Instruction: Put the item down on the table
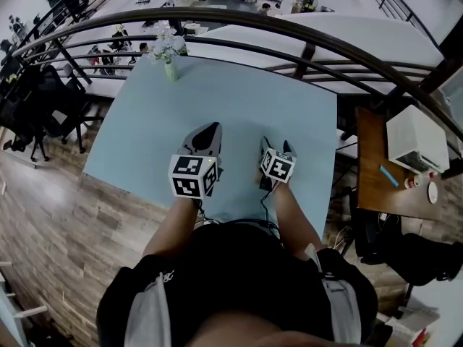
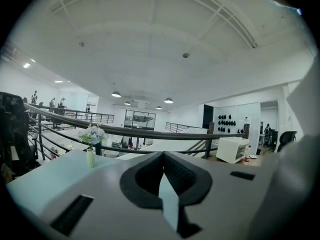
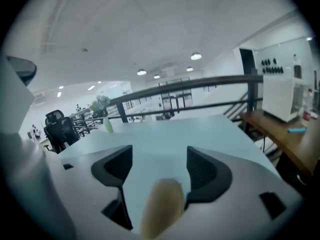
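Note:
My right gripper (image 3: 159, 169) hovers low over the pale blue table (image 1: 231, 100) with its jaws wide apart. A blurred tan rounded item (image 3: 162, 206) lies between them near their base, against the right jaw, with a gap on its left side. In the head view the right gripper (image 1: 275, 147) hides this item. My left gripper (image 1: 209, 130) sits beside it to the left, over the near half of the table. Its dark pads meet with nothing between them in the left gripper view, so the left gripper (image 2: 162, 161) is shut.
A small vase of pale flowers (image 1: 169, 53) stands at the table's far left corner. A curved dark railing (image 1: 304, 31) runs behind the table. To the right, a brown side table (image 1: 376, 172) carries a white box (image 1: 416, 139). Office chairs (image 1: 43, 100) stand at the left.

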The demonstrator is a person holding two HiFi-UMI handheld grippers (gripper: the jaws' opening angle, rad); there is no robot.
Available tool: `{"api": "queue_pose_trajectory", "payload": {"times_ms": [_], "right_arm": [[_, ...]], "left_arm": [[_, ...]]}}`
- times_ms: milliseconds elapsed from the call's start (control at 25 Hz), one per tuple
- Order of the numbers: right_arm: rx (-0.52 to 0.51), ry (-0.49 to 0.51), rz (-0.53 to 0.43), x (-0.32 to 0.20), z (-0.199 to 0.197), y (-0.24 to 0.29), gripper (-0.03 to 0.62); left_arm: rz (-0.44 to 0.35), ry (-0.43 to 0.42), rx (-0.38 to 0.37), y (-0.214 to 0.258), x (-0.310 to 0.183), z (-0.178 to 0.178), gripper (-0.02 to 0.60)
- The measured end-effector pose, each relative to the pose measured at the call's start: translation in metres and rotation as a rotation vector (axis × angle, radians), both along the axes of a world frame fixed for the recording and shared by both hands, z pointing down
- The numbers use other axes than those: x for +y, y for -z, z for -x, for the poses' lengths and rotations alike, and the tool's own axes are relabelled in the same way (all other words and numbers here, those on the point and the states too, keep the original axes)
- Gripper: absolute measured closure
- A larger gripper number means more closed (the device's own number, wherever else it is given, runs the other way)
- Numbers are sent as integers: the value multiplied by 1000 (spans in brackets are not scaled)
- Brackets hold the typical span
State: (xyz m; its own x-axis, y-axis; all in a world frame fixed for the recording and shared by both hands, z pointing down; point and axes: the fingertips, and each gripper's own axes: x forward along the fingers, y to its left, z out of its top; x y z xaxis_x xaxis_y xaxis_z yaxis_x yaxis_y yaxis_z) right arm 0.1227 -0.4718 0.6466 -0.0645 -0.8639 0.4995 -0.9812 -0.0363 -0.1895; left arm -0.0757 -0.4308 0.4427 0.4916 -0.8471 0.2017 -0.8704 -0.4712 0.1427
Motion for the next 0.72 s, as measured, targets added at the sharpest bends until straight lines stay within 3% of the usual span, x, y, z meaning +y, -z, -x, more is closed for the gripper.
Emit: {"api": "queue_pose_trajectory", "payload": {"times_ms": [200, 440, 560, 720], "right_arm": [[54, 9, -268, -2, -4, 94, 338], [99, -19, -554, 21, -19, 196, 516], [115, -55, -642, 36, -30, 232, 589], [78, -74, -697, 52, -42, 256, 595]], "left_arm": [[-8, -47, 8, 3, -1, -19, 568], [-16, -85, 20, 4, -5, -38, 569], [-21, -108, 25, 5, -6, -49, 568], [-30, -144, 33, 7, -7, -62, 568]]}}
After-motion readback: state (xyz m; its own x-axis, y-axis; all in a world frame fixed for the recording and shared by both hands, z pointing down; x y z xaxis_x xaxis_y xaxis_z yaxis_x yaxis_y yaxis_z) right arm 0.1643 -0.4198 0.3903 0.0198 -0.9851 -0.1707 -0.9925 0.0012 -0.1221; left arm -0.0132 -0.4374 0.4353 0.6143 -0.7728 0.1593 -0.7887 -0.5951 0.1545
